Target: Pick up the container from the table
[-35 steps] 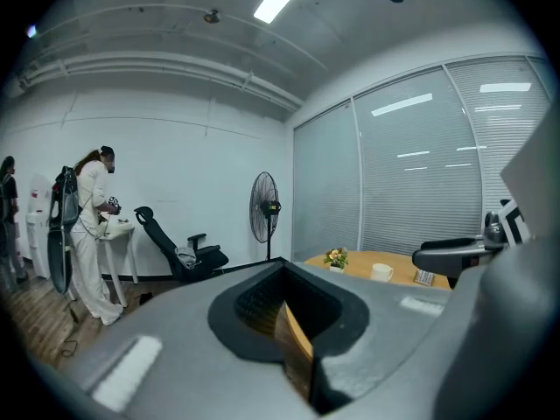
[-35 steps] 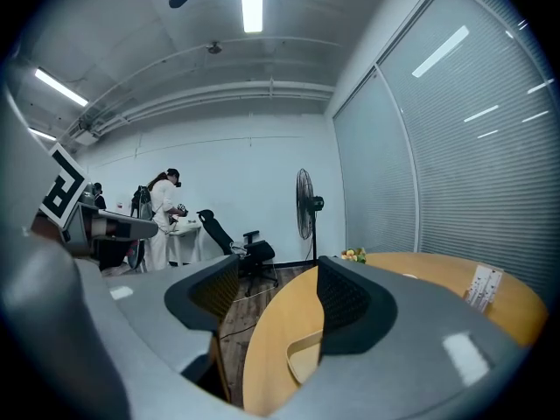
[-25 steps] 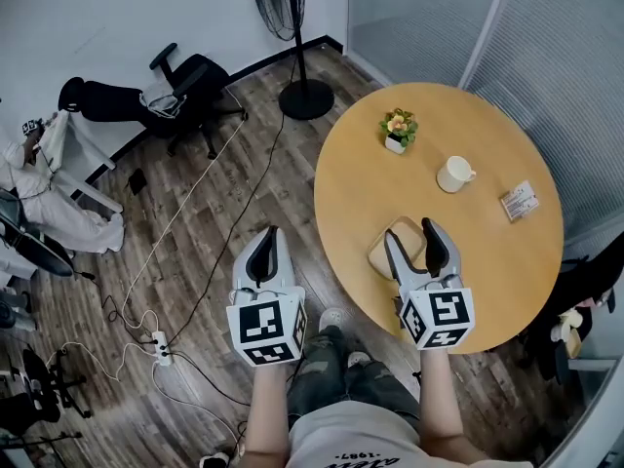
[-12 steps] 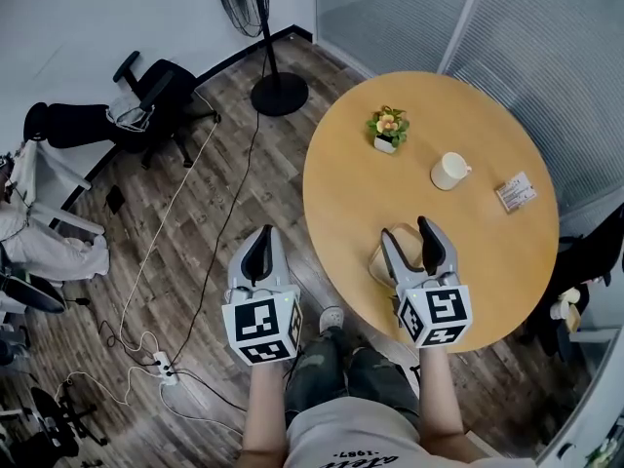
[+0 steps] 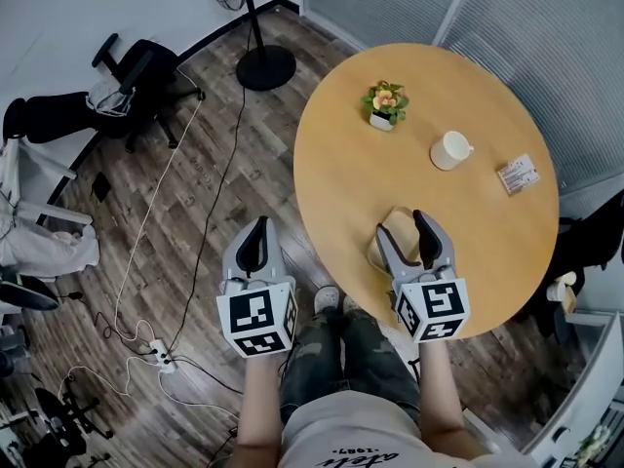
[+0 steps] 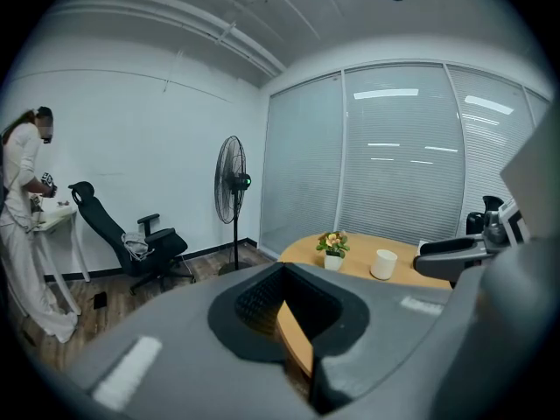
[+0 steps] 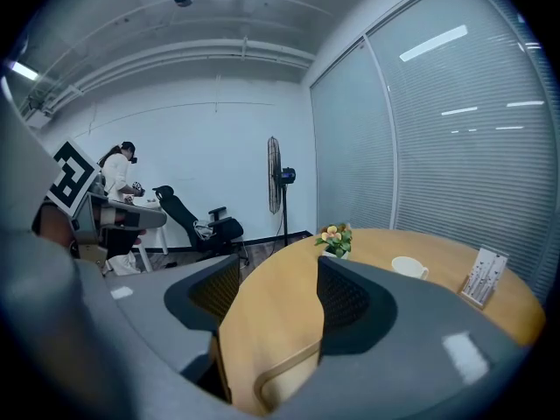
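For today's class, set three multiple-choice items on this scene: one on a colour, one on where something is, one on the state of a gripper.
1. What colour is the mug?
A. white
B. red
C. black

2. Where does the left gripper hang?
A. over the mug
B. over the floor, beside the table
C. over the table's middle

3. How do the right gripper's tongs stand?
A. shut on the mug
B. shut, empty
C. apart, with the container between them

Key: 1 A, it shows white against the table; 2 B, the head view shows floorboards under it; 3 C, the right gripper view shows the gap and the container in it.
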Demonstrator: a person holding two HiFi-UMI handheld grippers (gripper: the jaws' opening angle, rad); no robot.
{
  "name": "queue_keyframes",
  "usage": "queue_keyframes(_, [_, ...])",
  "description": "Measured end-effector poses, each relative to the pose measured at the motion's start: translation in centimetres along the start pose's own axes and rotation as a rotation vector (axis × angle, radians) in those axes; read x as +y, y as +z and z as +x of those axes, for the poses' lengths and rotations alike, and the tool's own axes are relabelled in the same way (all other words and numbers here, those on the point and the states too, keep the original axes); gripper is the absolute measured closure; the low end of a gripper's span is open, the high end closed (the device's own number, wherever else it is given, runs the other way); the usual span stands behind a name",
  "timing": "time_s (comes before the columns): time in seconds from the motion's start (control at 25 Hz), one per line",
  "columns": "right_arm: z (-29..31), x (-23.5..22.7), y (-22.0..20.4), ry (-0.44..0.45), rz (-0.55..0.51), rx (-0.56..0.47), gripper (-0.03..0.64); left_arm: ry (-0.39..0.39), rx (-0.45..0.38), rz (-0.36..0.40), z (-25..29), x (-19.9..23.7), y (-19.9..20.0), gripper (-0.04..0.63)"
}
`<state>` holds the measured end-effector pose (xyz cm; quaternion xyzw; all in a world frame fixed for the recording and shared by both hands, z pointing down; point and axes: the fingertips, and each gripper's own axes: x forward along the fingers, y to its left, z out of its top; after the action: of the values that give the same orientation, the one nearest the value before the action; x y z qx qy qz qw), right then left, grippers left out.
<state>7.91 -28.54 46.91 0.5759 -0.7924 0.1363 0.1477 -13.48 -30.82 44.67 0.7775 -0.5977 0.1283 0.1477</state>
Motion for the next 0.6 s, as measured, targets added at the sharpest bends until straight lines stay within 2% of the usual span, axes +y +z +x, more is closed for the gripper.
queue_keyframes(0.24, [0.5,0.2,-3.0,0.047,-0.001,0.08,0.328,0.01,0.051,-0.009,0.4,-0.9,-2.0,0.595])
queue_keyframes(0.6, [0.7,0.3,-10.0,0.109,-0.004,0.255,0.339,0.013,0.139,-0.026,0.7,-2.7,-6.4,0.595])
